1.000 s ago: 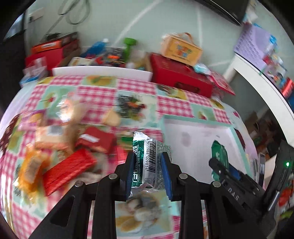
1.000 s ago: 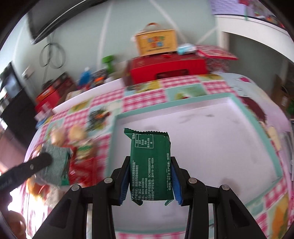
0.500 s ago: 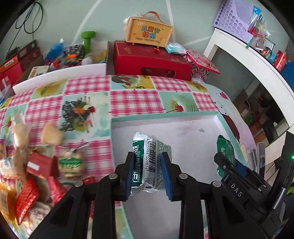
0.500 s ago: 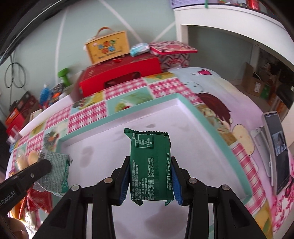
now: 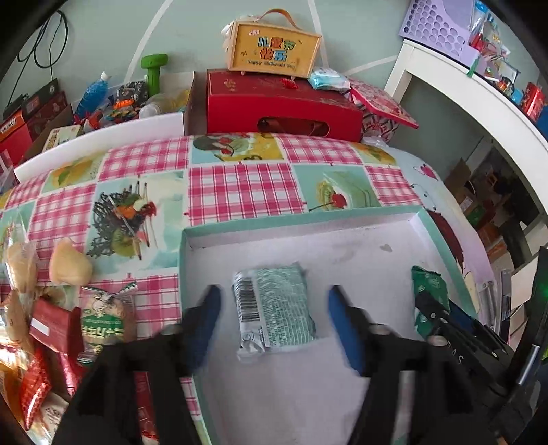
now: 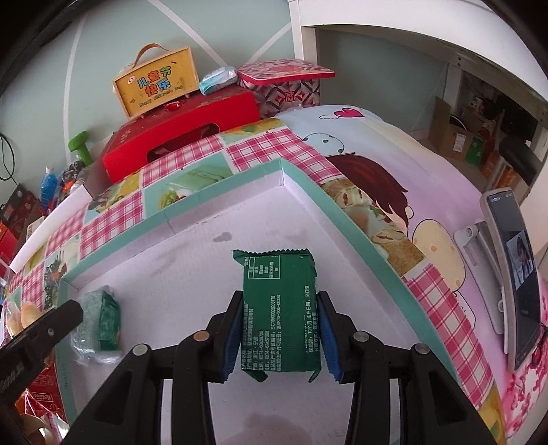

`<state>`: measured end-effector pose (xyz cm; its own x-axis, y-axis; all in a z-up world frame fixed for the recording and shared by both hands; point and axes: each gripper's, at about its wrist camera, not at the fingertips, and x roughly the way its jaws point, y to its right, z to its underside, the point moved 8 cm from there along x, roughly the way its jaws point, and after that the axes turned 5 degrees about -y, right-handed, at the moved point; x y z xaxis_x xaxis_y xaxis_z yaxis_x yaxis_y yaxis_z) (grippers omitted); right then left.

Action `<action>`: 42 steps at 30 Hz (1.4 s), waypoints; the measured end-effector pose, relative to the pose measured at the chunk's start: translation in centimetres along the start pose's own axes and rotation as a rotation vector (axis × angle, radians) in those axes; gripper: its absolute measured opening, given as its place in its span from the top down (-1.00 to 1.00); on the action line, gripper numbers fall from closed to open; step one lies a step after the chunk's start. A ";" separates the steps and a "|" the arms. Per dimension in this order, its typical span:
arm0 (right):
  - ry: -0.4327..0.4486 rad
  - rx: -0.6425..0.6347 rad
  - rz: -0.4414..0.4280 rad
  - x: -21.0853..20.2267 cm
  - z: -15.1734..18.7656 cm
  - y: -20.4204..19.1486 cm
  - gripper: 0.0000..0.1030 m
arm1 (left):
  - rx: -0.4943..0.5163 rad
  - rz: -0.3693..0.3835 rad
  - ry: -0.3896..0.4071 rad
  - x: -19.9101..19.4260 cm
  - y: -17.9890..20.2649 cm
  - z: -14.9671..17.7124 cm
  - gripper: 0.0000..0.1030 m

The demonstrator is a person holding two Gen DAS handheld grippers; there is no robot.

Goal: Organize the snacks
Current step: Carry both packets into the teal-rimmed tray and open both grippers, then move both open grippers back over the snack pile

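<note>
Now the silver-and-green foil snack packet [image 5: 274,308] has been released inside the shallow teal-rimmed white cardboard tray [image 5: 308,219] by the left gripper [image 5: 272,304], whose jaws have just been opened wide, while the dark green wrapped bar [image 6: 279,308] is held clamped by the right gripper [image 6: 279,337] above that tray, not yet deposited.

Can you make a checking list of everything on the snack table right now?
Surface: checked picture tablecloth with a shallow teal-rimmed tray on it.
Job's things: pale green snack pack lying in the tray; dark green snack pack over the tray; loose snack pile beside the tray.
Clutter: red gift box, yellow handled box, green dumbbell, phone on a stand.
Grippers: left gripper jaws have just been opening, clear of the pale pack; right gripper clamps the dark pack.
Cables: black loops on the wall.
Surroundings: white shelf, lilac basket.
</note>
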<state>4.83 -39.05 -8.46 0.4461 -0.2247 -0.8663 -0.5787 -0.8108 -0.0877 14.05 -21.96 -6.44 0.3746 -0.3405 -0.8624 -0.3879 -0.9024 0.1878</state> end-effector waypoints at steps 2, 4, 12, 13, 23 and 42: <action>0.002 -0.003 -0.002 -0.3 0.0 -0.1 0.13 | -0.009 0.000 0.005 -0.9 -0.2 -0.2 -0.32; 0.000 -0.008 0.001 -0.5 0.0 -0.1 0.13 | -0.015 -0.012 0.002 -1.3 -0.5 -0.3 -0.32; 0.014 -0.021 -0.052 -1.1 -0.2 -0.8 -0.82 | -0.080 -0.085 0.014 -2.7 -3.1 -0.3 -0.90; 0.019 -0.028 -0.054 -1.1 -0.2 -1.0 -0.97 | -0.087 -0.117 0.024 -2.9 -3.7 -0.3 -0.92; 0.041 -0.063 -0.068 -1.8 -0.3 -2.2 -1.00 | -0.124 -0.181 0.019 -2.9 -6.2 0.2 -0.96; 0.071 -0.105 -0.153 -4.5 0.0 -5.1 -1.00 | -0.195 -0.200 0.015 -5.7 -10.3 2.4 -0.96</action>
<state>5.78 -33.90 -4.06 0.5729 -0.1293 -0.8094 -0.4277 -0.8895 -0.1606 13.89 -10.10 -4.59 0.4400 -0.1533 -0.8848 -0.1359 -0.9853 0.1031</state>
